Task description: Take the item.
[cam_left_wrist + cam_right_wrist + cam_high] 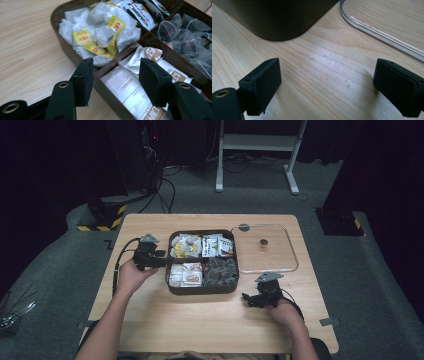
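A dark brown box point(202, 291) with four compartments sits mid-table. It holds yellow-tagged tea bags point(100, 32), colourful sachets point(145, 11), white and brown packets point(130, 85) and dark pyramid tea bags point(185, 32). My left gripper point(161, 259) is at the box's left side. Its jaws stand partly apart over the wall and the divider by the packets, pressing on nothing point(116, 72). My right gripper point(248, 299) rests low on the table by the box's front right corner point(277, 17). It is wide open, with bare wood between the jaws point(327, 82).
A clear lid point(292, 255) with a small round knob point(263, 242) lies flat right of the box; its rim point(382, 32) runs just beyond my right gripper. Bare tabletop point(200, 320) stretches in front of the box. A white frame point(257, 142) stands beyond the table.
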`<action>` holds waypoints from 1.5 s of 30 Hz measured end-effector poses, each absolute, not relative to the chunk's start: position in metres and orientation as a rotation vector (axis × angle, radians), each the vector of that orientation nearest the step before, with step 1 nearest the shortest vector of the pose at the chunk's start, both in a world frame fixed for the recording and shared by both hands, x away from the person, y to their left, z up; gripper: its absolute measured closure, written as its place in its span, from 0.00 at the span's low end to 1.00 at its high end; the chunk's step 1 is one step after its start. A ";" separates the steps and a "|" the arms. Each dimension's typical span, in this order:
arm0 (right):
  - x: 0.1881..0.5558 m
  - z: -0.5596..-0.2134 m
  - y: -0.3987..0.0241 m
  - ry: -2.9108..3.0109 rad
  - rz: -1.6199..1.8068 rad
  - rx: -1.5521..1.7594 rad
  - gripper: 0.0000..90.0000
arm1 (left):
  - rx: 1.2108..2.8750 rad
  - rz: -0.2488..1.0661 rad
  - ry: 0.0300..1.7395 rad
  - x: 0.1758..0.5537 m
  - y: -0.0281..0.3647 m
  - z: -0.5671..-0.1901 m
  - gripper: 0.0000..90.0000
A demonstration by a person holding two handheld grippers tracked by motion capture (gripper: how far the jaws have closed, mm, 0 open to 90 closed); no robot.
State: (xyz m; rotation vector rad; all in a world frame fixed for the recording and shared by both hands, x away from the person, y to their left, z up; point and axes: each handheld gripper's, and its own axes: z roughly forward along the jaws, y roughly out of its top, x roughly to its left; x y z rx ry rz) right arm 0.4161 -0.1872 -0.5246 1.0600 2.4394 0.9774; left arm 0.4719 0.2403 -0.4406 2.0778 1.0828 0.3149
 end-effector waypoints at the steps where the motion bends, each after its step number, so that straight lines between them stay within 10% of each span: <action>1: 0.416 -0.525 -0.187 2.438 0.977 1.063 0.09 | 2.083 0.310 1.077 0.472 0.238 -0.441 0.51; 45: 0.409 -0.525 -0.189 2.425 0.970 1.084 0.09 | 2.279 0.214 0.960 0.494 0.174 -0.468 0.52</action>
